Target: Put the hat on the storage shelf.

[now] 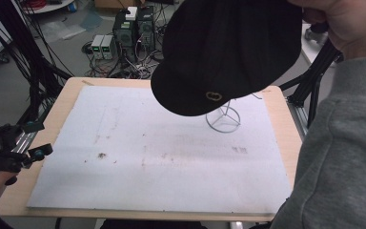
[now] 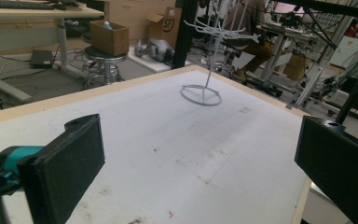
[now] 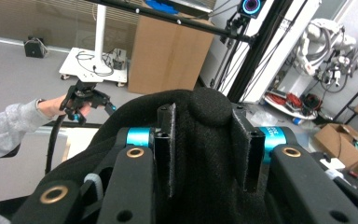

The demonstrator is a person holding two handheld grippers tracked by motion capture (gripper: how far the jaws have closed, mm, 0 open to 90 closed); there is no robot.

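Carrying the black cap (image 1: 228, 52) over to the wire stand (image 1: 223, 119).

My right tongs (image 3: 209, 144) are clamped on a fold of the cap's crown, just under its top button, and I hold it up in the air above the far right of the desk (image 1: 52, 124), right over the stand. My left tongs (image 1: 26, 145) wait at the desk's left edge, jaws wide apart and empty. I judge this the carry step, with the hanging yet to come. Next I need to lower the cap so its hollow settles onto the stand's upper arms, then release; the brim hides the stand's top from above, so I must aim with care.
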